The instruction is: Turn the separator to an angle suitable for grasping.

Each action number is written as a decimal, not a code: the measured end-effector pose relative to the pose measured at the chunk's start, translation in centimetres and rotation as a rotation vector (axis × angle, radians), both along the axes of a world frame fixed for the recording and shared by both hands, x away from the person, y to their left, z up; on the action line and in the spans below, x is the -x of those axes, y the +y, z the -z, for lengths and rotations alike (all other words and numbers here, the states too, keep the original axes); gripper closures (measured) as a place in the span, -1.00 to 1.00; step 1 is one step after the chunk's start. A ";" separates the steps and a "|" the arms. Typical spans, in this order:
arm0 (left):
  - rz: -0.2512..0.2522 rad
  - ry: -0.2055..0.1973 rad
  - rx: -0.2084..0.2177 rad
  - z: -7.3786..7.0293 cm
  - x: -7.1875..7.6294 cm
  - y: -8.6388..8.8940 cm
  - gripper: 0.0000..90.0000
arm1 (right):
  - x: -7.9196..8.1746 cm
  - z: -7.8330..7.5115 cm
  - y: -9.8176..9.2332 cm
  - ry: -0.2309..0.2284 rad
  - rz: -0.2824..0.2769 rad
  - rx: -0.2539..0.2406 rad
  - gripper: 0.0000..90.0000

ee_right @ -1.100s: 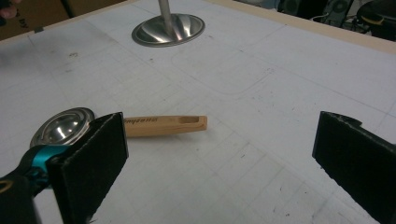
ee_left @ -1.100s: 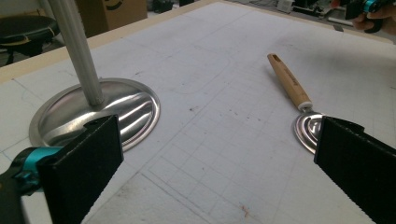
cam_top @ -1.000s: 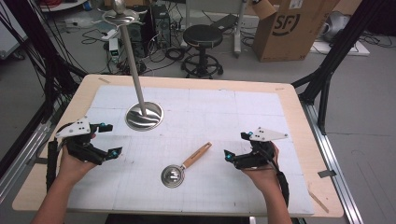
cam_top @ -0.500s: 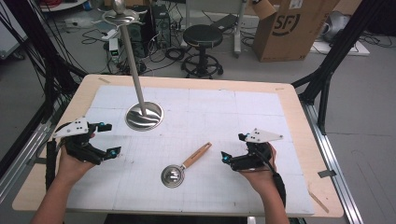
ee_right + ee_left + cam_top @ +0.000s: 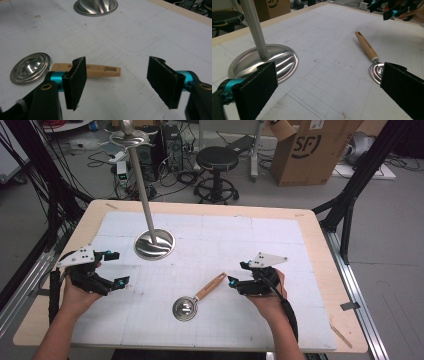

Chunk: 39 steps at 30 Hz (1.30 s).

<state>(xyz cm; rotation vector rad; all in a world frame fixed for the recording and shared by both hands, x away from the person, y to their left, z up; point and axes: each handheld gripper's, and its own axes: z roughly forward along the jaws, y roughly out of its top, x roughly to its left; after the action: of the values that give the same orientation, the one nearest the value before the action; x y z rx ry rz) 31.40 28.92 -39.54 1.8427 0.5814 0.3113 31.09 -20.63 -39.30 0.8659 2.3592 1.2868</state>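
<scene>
— What had just changed?
— The right gripper (image 5: pixel 239 276) had crept toward the spoon (image 5: pixel 196 299), its jaws just closing partway, nothing between them yet. The wooden handle lay just beside one jaw, so a grasp looked close.
— And the left gripper (image 5: pixel 116 268)?
— Wide open, empty, near the table's left edge.
— The setting?
— The spoon lay mid-table toward the near edge on a white gridded mat (image 5: pixel 300 250); a stool (image 5: pixel 217 159) and a cardboard box (image 5: pixel 310 150) stood behind.

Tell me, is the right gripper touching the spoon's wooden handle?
Apart. In the high view, bare mat separates the right gripper from the wooden handle.
</scene>
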 end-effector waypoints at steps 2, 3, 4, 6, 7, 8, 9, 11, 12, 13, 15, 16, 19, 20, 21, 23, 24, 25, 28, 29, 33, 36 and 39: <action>0.002 0.002 0.004 0.0 0.0 0.0 -0.96 | -0.2 0.0 0.2 0.004 -0.007 0.003 -0.26; 0.003 0.003 -0.001 0.1 0.0 -0.1 -0.96 | -0.7 0.0 0.7 0.011 -0.012 0.017 -0.21; 0.002 0.005 0.001 0.1 0.0 -0.1 -0.96 | -0.9 0.0 1.0 0.020 -0.016 0.017 -0.16; 0.002 0.005 -0.006 0.1 -0.1 -0.2 -0.96 | -1.2 0.1 1.2 0.030 -0.031 0.020 -0.12; 0.003 0.007 -0.006 0.2 -0.1 -0.2 -0.96 | -1.5 0.1 1.4 0.036 -0.037 0.025 -0.08; 0.006 0.005 -0.013 0.2 -0.1 -0.3 -0.96 | -2.0 0.2 1.9 0.061 -0.048 0.045 0.07; 0.006 0.004 -0.013 0.2 -0.1 -0.3 -0.96 | -2.2 0.3 2.1 0.066 -0.058 0.051 0.09; 0.006 0.005 -0.013 0.2 -0.1 -0.3 -0.96 | -2.4 0.4 2.3 0.069 -0.059 0.055 0.09; 0.005 0.007 -0.012 0.2 -0.1 -0.3 -0.96 | -2.7 0.4 2.6 0.078 -0.063 0.063 0.13; 0.005 0.009 -0.011 0.2 -0.1 -0.3 -0.96 | -2.9 0.5 2.9 0.088 -0.065 0.066 0.15; 0.004 0.009 -0.011 0.2 -0.1 -0.3 -0.96 | -3.3 0.7 3.4 0.096 -0.062 0.076 0.18; 0.005 0.008 -0.013 0.2 -0.1 -0.3 -0.96 | -3.8 0.8 3.9 0.110 -0.058 0.093 0.29; 0.006 0.007 -0.013 0.2 -0.1 -0.3 -0.96 | -4.2 1.1 4.4 0.113 -0.059 0.122 0.38; 0.006 0.007 -0.010 0.2 -0.1 -0.2 -0.96 | -4.4 1.2 4.7 0.121 -0.060 0.146 0.46; 0.005 0.006 -0.010 0.2 -0.1 -0.2 -0.96 | -4.5 1.4 5.0 0.132 -0.061 0.165 0.49; 0.004 0.008 -0.009 0.2 -0.1 -0.2 -0.96 | -4.8 1.6 5.5 0.135 -0.070 0.188 0.55; 0.001 0.009 -0.014 0.2 -0.2 -0.2 -0.96 | -5.0 1.6 6.0 0.147 -0.080 0.206 0.66; 0.004 0.010 -0.015 0.3 -0.2 -0.2 -0.96 | -5.1 1.6 6.3 0.153 -0.088 0.213 0.68; 0.004 0.009 -0.025 0.3 -0.2 -0.4 -0.96 | -5.3 1.8 6.5 0.164 -0.093 0.227 0.83; 0.004 0.009 -0.025 0.3 -0.2 -0.4 -0.96 | -5.3 1.8 6.5 0.164 -0.093 0.227 0.83; 0.006 0.011 -0.030 0.4 -0.2 -0.5 -0.96 | -5.7 2.2 5.9 0.200 -0.062 0.240 0.88; 0.007 0.014 -0.031 0.4 -0.2 -0.5 -0.96 | -5.8 2.2 5.8 0.200 -0.060 0.235 0.88; 0.009 0.013 -0.031 0.4 -0.2 -0.5 -0.96 | -5.8 2.3 5.8 0.208 -0.059 0.242 0.88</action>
<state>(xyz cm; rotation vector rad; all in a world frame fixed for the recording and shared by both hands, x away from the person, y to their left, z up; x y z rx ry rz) 31.58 28.42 -39.92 1.8780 0.5801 0.3048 36.91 -14.80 -41.64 0.8961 2.6506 0.9431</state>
